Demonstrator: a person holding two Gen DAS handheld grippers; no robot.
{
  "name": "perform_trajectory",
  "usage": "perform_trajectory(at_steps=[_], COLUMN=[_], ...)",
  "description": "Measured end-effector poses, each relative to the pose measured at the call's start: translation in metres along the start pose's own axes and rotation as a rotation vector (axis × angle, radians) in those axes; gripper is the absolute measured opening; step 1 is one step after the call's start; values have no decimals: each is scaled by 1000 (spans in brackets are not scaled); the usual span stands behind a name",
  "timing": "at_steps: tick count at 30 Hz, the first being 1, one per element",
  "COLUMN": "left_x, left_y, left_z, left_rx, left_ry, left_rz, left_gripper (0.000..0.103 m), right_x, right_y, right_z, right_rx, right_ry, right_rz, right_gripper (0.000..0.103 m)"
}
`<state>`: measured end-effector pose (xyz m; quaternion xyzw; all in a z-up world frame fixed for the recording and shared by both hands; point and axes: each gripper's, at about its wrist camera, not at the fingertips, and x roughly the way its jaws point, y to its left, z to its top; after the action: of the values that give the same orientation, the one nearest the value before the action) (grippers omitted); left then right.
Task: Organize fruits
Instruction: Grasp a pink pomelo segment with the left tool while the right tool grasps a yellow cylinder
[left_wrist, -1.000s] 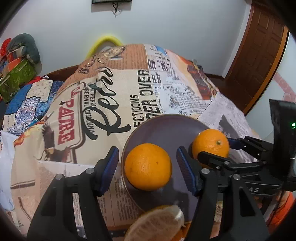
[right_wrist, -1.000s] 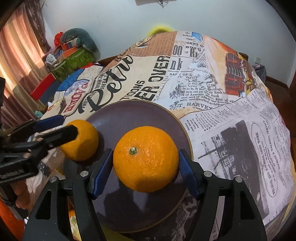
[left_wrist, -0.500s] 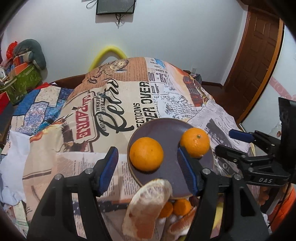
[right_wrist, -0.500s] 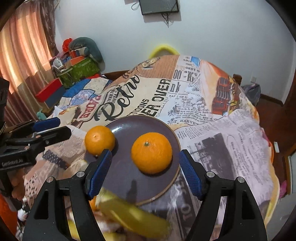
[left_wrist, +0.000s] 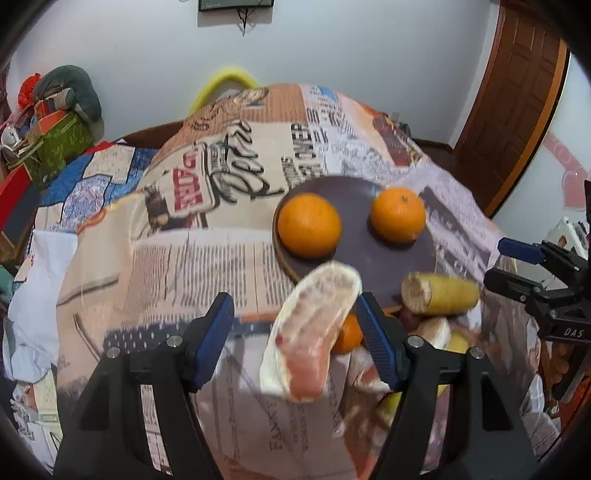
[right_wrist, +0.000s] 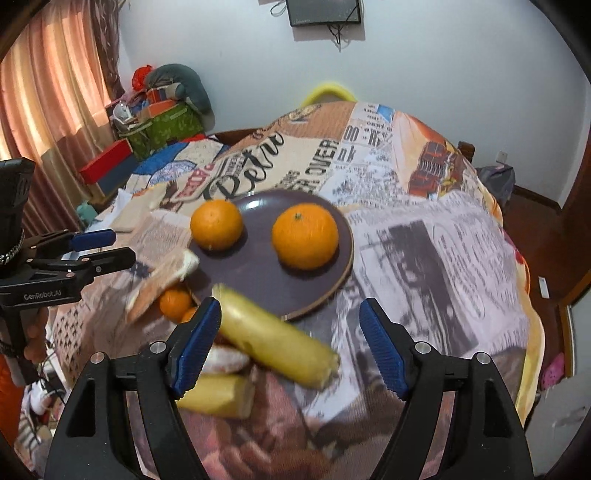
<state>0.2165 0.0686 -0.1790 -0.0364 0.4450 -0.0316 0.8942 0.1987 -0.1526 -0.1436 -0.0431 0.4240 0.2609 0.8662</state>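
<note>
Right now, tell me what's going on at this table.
A person is sorting fruit with two handheld grippers. Two oranges, one on the left and one on the right, sit apart on the dark plate. The left gripper and right gripper hang above the table with jaws open, holding nothing. Near the plate's front edge lie a pomelo wedge, a yellow peel piece and a small orange.
</note>
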Motion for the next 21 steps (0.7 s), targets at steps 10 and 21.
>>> perform_trajectory(at_steps=[10, 21], left_x=[31, 44], left_y=[6, 3], left_z=[-42, -41], left_rx=[-50, -49], left_ry=[111, 62], left_rz=[-23, -20], left_gripper=[68, 68], right_x=[27, 44], right_y=[13, 12], right_z=[-20, -16], right_rx=[-14, -44], right_ry=[73, 74], right_rz=[21, 26], right_gripper=[75, 81])
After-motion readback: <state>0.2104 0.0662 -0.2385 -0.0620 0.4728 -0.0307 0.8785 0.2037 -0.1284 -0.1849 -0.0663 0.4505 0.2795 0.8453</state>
